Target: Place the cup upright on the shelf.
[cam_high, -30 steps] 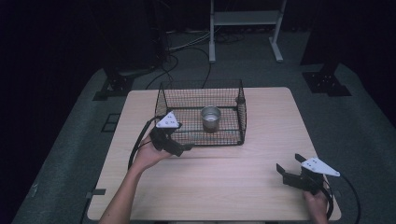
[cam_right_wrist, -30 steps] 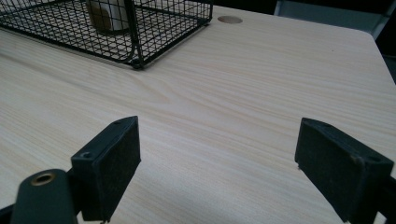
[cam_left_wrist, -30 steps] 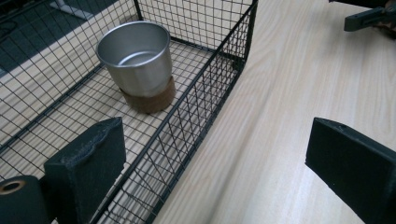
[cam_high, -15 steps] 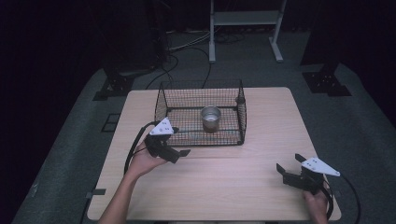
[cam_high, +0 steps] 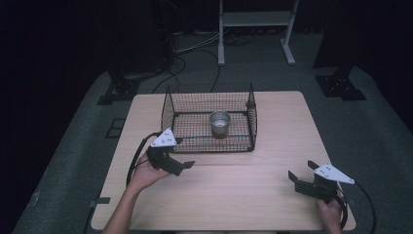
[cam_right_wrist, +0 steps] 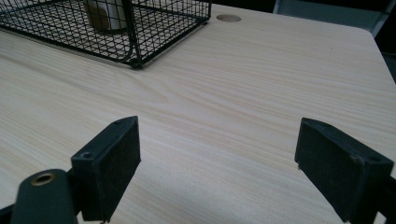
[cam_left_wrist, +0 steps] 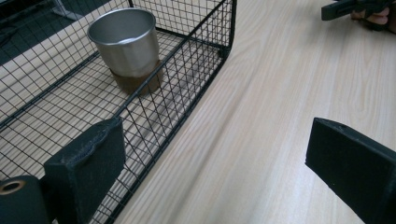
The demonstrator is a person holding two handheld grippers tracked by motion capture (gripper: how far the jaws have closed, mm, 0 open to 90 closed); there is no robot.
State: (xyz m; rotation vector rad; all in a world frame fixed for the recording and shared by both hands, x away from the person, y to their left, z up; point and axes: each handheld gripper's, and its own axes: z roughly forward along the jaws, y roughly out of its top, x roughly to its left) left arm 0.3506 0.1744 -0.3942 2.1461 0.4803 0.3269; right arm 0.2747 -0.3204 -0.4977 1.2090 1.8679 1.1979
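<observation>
My left tool (cam_high: 176, 165) hangs released, jaws wide, just off the near left corner of the wire basket (cam_high: 253, 124) on the worktop (cam_high: 234, 195). The steel cup (cam_high: 219, 124) stands upright inside the basket, far and right of that tool, beyond the mesh wall. My right tool (cam_high: 301, 181), also released, sits near the worktop's right edge, well apart; the left is nearer, I judge.

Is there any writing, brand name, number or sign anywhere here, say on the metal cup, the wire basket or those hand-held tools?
None can be read.
Metal cup: plain steel, no label on the side that shows.
Wire basket: bare black mesh, no tag.
Left gripper and right gripper: grey plates and black fingers carry no markings.
Table: plain wood grain.
</observation>
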